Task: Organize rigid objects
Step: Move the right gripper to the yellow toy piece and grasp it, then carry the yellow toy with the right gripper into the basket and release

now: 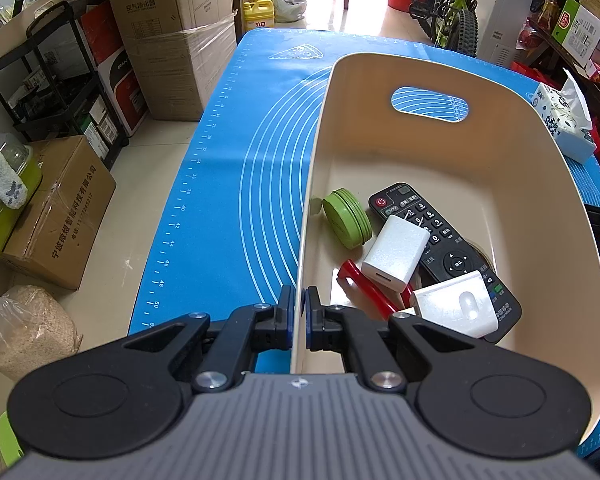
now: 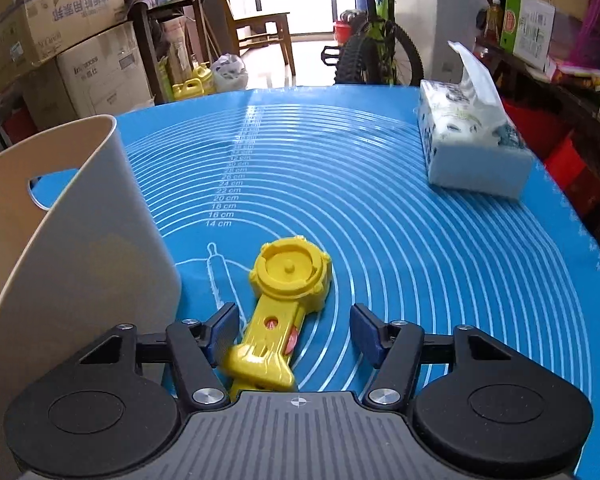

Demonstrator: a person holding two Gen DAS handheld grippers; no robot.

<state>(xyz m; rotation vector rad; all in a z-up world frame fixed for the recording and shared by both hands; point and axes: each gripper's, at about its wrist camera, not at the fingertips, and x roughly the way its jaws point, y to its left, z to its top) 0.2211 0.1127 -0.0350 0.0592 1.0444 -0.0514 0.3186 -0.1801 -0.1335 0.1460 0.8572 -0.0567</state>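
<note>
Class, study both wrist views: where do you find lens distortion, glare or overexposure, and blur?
Left wrist view: fisheye bends the blue mat edges and beige bin walls; the doorway behind is blown out. Right wrist view: the mat's rings bulge, window light glares across its far part, the doorway is overexposed, and the yellow toy smears near the right gripper.

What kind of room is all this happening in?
Most likely a lived-in home that doubles as storage: stacked cardboard boxes, a bicycle parked near the bright doorway, and a tissue pack on the blue baking mat.
</note>
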